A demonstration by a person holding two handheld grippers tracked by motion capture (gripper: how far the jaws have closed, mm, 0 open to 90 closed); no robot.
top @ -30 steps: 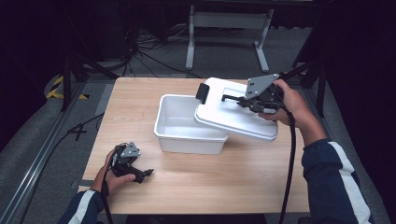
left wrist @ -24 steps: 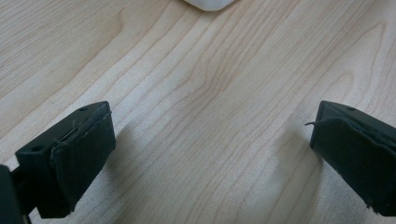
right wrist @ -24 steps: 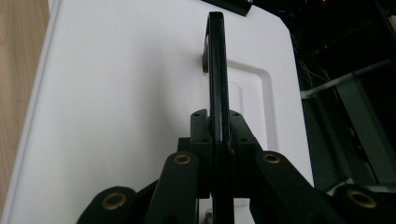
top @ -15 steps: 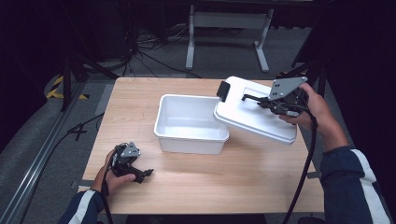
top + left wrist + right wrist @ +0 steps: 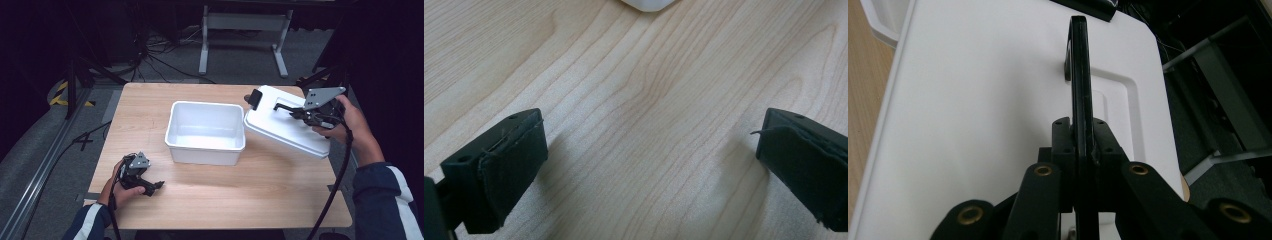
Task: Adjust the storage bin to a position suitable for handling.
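Observation:
A white plastic bin [image 5: 205, 131] stands open in the middle of the wooden table [image 5: 235, 195]. Its white lid [image 5: 282, 129] hangs tilted to the right of the bin, over the table's right edge. My right gripper [image 5: 299, 113] is shut on the lid's black handle [image 5: 1079, 70], and the right gripper view looks along that handle across the lid's top [image 5: 978, 110]. A black latch [image 5: 255, 98] sticks up at the lid's left end. My left gripper [image 5: 156, 186] rests open on the table at the front left; its fingers [image 5: 499, 167] stand wide apart over bare wood.
A white metal stand [image 5: 240, 25] and cables lie on the dark floor beyond the table. A metal rail [image 5: 40, 170] runs along the floor at the left. A corner of the bin [image 5: 646, 4] shows ahead of the left gripper.
The right gripper has carried the lid off the bin to the right, so the bin now stands fully uncovered. The left gripper has stayed still.

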